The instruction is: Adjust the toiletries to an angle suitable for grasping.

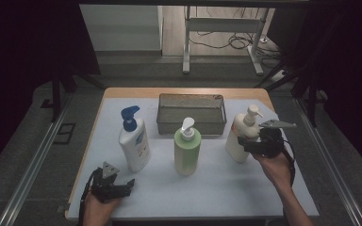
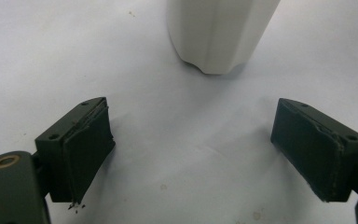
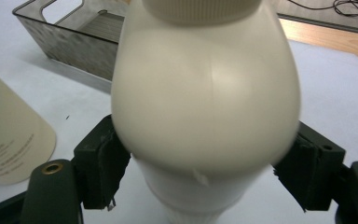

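Three pump bottles stand in a row on the white mat: a white one with a blue pump (image 1: 135, 143), a green one (image 1: 187, 151) and a cream one (image 1: 240, 136). My right gripper (image 1: 245, 142) reaches the cream bottle from the right at mid-height. In the right gripper view the cream bottle (image 3: 205, 102) stands between the jaws of the right gripper (image 3: 209, 177), and the pads flank its body without clearly pressing. My left gripper (image 1: 127, 186) rests open near the front edge, its jaws (image 2: 200, 149) wide apart with the white bottle's base (image 2: 219, 32) ahead of them.
A dark mesh basket (image 1: 192, 123) stands behind the green bottle, also seen as the basket (image 3: 65, 37) at the upper left of the right gripper view. The green bottle (image 3: 9, 135) lies close on that view's left. The wooden table edge (image 1: 184, 92) runs behind the mat.
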Demonstrator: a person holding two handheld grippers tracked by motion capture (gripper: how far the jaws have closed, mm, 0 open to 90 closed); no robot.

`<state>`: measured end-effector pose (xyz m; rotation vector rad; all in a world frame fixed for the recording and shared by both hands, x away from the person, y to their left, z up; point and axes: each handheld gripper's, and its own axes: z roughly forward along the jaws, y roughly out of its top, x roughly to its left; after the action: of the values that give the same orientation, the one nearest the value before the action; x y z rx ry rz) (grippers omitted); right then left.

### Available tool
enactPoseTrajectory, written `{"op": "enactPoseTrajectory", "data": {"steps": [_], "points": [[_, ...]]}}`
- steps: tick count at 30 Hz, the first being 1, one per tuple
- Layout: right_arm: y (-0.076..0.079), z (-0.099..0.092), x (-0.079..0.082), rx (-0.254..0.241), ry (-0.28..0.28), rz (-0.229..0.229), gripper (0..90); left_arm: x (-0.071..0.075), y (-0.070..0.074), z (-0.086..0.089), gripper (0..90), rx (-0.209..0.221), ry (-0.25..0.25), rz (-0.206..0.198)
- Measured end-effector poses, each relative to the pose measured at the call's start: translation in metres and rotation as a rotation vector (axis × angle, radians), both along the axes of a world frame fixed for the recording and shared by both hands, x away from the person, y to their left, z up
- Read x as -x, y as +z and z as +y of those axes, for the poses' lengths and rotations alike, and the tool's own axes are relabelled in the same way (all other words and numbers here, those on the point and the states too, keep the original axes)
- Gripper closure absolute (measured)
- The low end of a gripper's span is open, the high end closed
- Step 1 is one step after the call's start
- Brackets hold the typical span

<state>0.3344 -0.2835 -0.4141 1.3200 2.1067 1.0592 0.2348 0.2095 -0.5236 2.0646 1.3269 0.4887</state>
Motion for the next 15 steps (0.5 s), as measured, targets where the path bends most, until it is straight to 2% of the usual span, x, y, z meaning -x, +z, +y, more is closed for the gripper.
{"op": "enactPoseTrajectory", "data": {"steps": [6,15], "points": [[0.001,0.005,-0.008,0.005,-0.008,-0.015,26.0,0.000,0.000,0.000,11.9,0.000,0.000,0.000],[0.001,0.012,-0.015,0.017,-0.012,0.012,33.8,0.000,0.000,0.000,12.0,0.000,0.000,0.000]]}}
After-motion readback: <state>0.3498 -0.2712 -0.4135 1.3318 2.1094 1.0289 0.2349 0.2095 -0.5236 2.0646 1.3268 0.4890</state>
